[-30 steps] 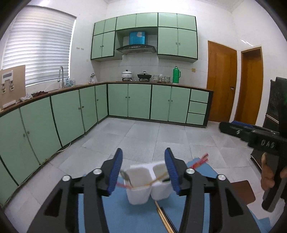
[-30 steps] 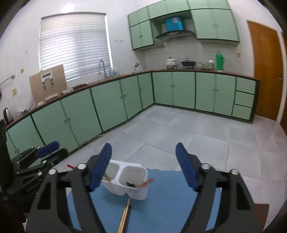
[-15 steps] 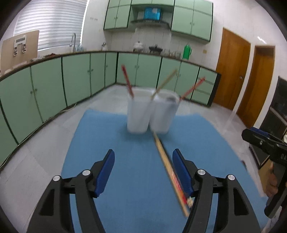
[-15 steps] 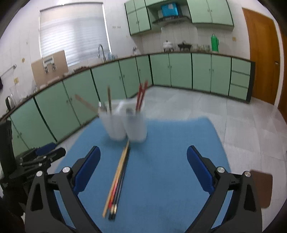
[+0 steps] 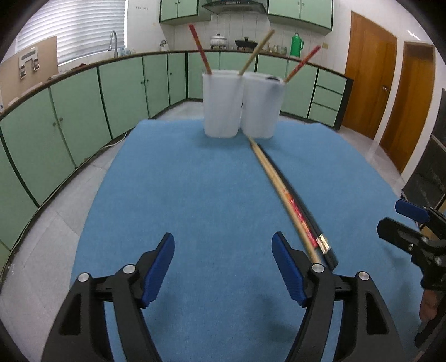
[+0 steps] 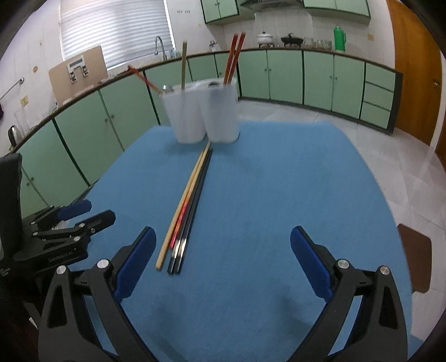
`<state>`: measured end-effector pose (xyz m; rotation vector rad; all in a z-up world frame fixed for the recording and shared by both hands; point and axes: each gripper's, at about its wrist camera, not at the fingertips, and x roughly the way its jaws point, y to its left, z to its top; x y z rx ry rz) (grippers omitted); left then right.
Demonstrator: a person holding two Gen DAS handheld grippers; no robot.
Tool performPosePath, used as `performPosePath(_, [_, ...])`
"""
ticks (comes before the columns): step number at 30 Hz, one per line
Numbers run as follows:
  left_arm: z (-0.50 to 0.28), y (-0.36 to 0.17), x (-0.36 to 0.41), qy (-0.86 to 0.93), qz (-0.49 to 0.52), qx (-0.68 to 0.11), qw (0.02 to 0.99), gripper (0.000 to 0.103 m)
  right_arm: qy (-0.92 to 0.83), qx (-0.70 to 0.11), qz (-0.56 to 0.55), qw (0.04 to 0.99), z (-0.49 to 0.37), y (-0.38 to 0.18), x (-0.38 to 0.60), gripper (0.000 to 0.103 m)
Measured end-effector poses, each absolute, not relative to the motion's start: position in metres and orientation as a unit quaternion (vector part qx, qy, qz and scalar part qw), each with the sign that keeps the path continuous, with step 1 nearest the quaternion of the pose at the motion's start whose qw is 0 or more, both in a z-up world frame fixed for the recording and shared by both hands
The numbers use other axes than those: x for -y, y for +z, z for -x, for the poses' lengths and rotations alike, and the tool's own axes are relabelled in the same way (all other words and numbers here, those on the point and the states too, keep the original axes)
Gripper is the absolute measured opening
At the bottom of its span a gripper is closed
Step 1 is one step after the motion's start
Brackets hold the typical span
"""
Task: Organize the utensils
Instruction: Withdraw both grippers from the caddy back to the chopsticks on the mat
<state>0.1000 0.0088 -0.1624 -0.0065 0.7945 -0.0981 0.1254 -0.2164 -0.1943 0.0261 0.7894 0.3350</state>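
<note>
With fingers apart and empty, the left gripper [image 5: 223, 267], jaws widening, and the right gripper [image 6: 221, 261] are hovering over the blue-covered table [image 6: 278, 195], apparently readying for the loose chopsticks [image 6: 189, 195] lying below the white holder [image 6: 203, 111].

A home kitchen: pale green base cabinets [image 5: 120, 92] run in an L under a dark countertop, with matching wall cupboards [image 5: 178, 9] on white tiled walls. A sink tap [image 6: 159, 46] stands below a window with white blinds [image 6: 111, 30]. On the far counter sit a white pot [image 5: 218, 39], a dark wok [image 5: 245, 42] under a range hood [image 5: 234, 4], and a green thermos [image 5: 296, 44]. Grey floor tiles [image 6: 312, 111] and wooden doors [image 5: 368, 83] complete the room
</note>
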Motion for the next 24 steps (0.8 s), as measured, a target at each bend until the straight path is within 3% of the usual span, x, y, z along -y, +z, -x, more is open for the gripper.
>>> performPosePath(8, [-0.096,-0.176,-0.005,-0.047,-0.011,-0.404,0.914,0.072,0.170,-0.409,0.036,0.896,-0.117,-0.218,0.200,0.094])
performPosePath(12, [-0.096,-0.180,-0.004,-0.046,-0.012,-0.408,0.912,0.073,0.173,-0.421,0.058,0.888,-0.118,-0.225,0.193,0.081])
performPosePath(24, [-0.098,-0.185,0.000,-0.047,-0.018,-0.416,0.908,0.074,0.154,-0.442,0.065,0.881,-0.123,-0.235,0.196,0.080])
